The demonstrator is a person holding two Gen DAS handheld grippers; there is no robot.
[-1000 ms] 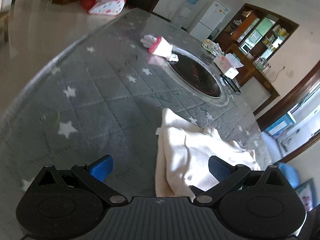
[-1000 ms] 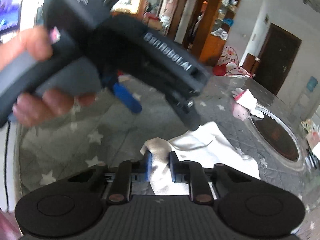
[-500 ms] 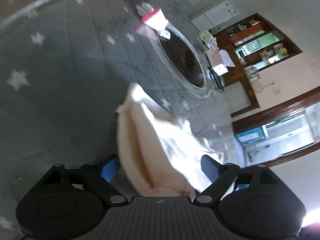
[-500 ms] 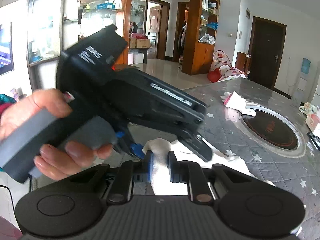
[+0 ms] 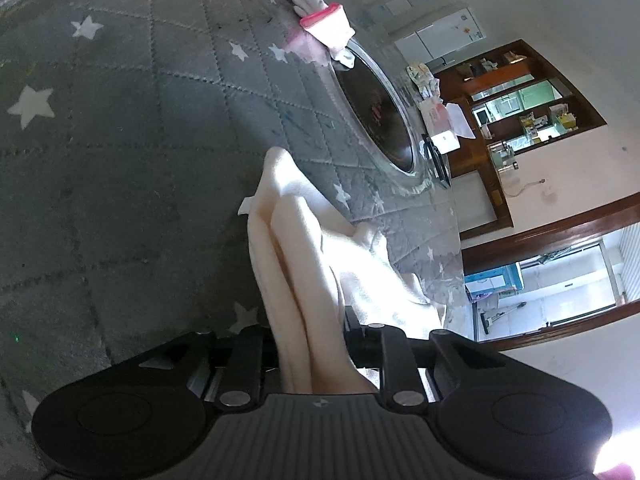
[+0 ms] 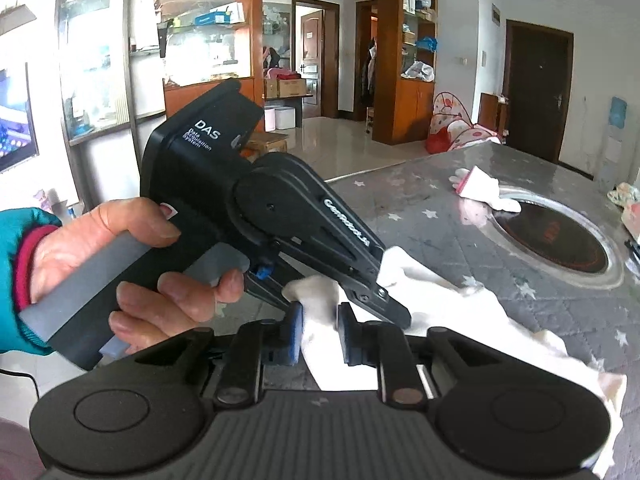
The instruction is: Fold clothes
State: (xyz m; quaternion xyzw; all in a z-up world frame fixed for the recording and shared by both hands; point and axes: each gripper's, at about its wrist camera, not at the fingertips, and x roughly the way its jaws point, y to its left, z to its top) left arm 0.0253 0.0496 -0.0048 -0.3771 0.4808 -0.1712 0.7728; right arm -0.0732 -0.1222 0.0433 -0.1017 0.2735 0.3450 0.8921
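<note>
A cream-white garment (image 5: pixel 296 248) lies bunched on the grey star-patterned table cover (image 5: pixel 120 160). My left gripper (image 5: pixel 310 340) is shut on a thick fold of it at the near edge, the cloth running forward from between its fingers. In the right wrist view the same garment (image 6: pixel 472 312) spreads to the right, and my right gripper (image 6: pixel 320 332) is shut on another fold, its blue pads (image 6: pixel 296 332) pressing the cloth. The left gripper's black body (image 6: pixel 280 208), held by a person's hand (image 6: pixel 120 264), sits just beyond and left of the right gripper.
A round dark hotplate (image 6: pixel 552 240) is set in the table's middle, also seen in the left wrist view (image 5: pixel 376 120). A pink-and-white glove (image 5: pixel 324 28) lies at its far rim. Tissues and small items sit on the far side. Shelves, doors and a tiled floor surround the table.
My left gripper came down over the garment's near fold and went from open to shut on it. The right gripper stayed shut on its fold and lifted slightly.
</note>
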